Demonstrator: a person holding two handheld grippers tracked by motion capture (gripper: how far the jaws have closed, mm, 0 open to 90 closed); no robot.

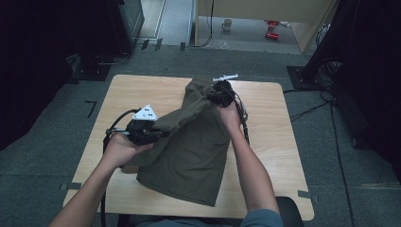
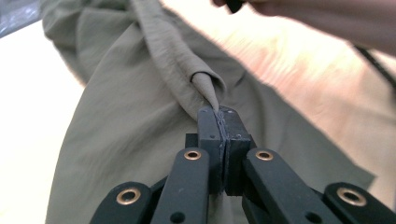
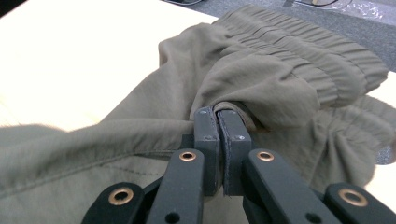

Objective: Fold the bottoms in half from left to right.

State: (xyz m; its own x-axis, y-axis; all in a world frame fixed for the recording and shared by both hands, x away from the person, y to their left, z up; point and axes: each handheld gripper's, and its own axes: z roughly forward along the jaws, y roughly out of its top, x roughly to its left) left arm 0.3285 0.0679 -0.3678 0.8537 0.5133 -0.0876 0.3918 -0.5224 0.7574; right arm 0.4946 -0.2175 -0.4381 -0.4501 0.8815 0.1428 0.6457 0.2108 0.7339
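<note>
Holding item: olive trousers (image 1: 189,151), part lifted, lower part lying on the table (image 1: 279,142). My left gripper (image 2: 219,112) is clamped on a thin fold; my right gripper (image 3: 219,112) is pinched onto cloth beside the elastic waistband (image 3: 303,42). Risks, I judge: the slight left pinch slips under tension; trailing cloth drags and bunches.

we see olive trousers (image 1: 189,151) on table (image 1: 279,156), left gripper (image 1: 158,133) and right gripper (image 1: 213,97) each pinching a lifted fold
</note>
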